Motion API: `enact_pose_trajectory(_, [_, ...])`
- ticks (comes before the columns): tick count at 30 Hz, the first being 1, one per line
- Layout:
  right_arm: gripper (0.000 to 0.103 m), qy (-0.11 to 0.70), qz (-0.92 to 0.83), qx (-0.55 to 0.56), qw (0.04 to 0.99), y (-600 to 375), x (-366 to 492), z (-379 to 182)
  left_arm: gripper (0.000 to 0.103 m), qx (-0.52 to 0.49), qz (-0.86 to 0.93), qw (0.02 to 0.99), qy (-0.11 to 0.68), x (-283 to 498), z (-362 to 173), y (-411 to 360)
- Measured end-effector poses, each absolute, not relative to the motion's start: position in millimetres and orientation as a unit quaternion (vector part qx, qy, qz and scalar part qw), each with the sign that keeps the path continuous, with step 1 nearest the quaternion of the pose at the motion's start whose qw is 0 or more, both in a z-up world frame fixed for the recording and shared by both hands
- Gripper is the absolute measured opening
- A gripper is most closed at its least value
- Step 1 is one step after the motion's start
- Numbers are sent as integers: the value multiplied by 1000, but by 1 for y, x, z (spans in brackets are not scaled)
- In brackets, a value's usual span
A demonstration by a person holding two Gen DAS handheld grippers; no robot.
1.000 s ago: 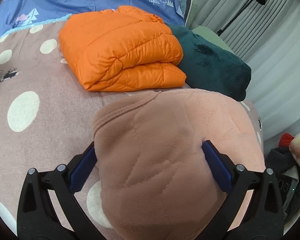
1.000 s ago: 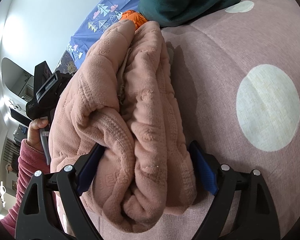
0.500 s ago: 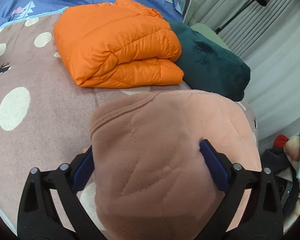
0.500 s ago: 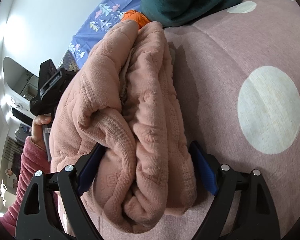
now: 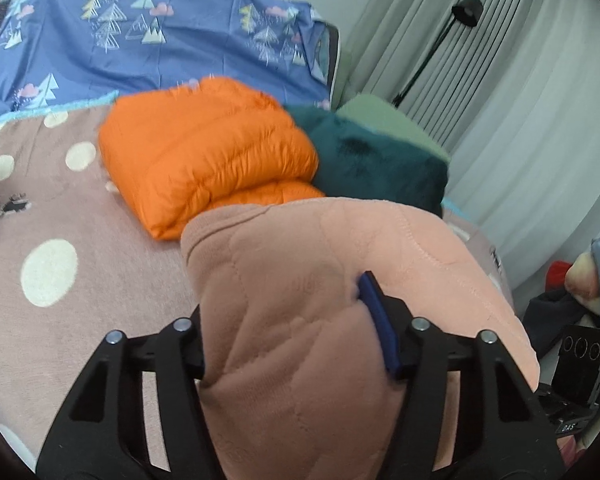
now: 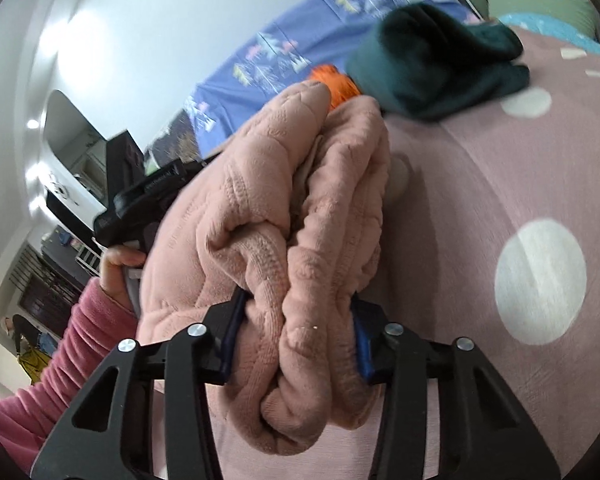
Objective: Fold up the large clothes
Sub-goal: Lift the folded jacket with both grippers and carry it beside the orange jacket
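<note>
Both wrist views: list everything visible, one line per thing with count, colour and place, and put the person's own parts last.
pink quilted garment: one, salmon pink, folded into a bundle, between both claws
orange puffer jacket: one, orange, folded, on the bed beyond the pink bundle
green fleece: one, dark green, folded, right of the orange jacket
bedspread: one, dusty pink with cream dots, under the clothes
blue sheet: one, blue with a tree print, at the far end of the bed
floor lamp: one, black, by the grey curtains
left claw: black with blue pads, closing on the pink bundle
right claw: black with blue pads, closing on the bundle's folded end
hand: one, pink sleeve, holding the left claw's handle
</note>
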State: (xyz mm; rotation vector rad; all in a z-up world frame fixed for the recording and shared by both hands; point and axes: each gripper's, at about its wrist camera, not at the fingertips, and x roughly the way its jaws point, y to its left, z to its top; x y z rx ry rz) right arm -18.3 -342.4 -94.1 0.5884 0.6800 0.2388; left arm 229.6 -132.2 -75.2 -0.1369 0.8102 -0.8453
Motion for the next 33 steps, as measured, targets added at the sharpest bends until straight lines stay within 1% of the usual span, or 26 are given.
enact_pose_trajectory(10, [44,289,151,248,912,-325,-38,-53,58,-71,-407,853,318,197,-11,-100])
enact_pose_trajectory(17, [44,274,188,220,917,-311,-15,-22,58,-61,-393,872,284,192,39,-75])
enact_pose_trajectory(23, [44,262,242,199,913,-290,57,7,58,-55,-346,902,254,217,84,-38])
enact_pose_trajectory(26, [44,266,264,203,905,-273,94,14,58,-44,-315,918,237,236,104,-17])
enact_pose_trajectory(33, [44,275,282,211,895,-238,201,11,57,-48,-260,934,239,311,104,28])
